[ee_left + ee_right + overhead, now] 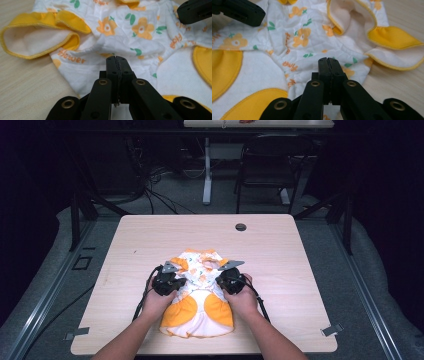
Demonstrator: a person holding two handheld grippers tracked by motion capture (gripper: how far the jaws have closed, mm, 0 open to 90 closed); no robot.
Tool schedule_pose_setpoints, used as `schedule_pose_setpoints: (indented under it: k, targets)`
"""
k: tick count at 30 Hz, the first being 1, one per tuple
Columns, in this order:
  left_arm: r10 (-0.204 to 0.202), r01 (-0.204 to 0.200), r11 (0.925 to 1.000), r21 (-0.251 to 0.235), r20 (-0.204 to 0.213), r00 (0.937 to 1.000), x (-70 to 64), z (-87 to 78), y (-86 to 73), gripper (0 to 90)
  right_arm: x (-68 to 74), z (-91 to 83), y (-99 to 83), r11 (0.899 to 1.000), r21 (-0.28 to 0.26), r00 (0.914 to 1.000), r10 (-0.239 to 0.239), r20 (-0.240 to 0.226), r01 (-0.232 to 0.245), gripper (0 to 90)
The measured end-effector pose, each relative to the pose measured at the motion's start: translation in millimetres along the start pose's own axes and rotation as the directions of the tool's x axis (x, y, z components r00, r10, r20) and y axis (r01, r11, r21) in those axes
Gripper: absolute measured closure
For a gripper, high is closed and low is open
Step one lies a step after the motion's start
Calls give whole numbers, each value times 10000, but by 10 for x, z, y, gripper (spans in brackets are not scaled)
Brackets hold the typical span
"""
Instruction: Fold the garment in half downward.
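Both pairs of jaws are pressed closed, and we cannot tell whether any cloth is caught between them. We see the left gripper (169, 281) at nine o'clock of the small garment (200, 295) and the right gripper (231, 279) at three o'clock, each resting on its flowered white cloth. It lies flat on the desk (280, 250), near the six o'clock edge, its yellow-trimmed sleeves (37, 37) spread toward twelve. Our left hand (156, 302) and right hand (245, 301) hold the grippers from behind.
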State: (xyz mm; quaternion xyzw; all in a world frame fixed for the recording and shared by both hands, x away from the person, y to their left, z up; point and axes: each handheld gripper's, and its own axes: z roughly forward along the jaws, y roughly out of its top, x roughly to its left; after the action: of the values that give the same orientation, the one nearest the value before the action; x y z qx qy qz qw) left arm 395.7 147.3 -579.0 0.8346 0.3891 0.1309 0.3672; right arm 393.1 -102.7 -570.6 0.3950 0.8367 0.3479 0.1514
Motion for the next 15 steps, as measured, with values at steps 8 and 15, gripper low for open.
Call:
schedule_pose_setpoints:
  k: [8, 15]
  targets:
    - [-77, 79, 10000, -61, 346, 9994, -24, -28, -44, 890, 24, -14, -72, 9986, 325, 9991, -409, -100, 412, 898]
    - [122, -131, 9998, 124, 699, 9975, -127, -99, -105, 887, 66, -125, -161, 9965, 550, 9972, -608, -428, 631, 897]
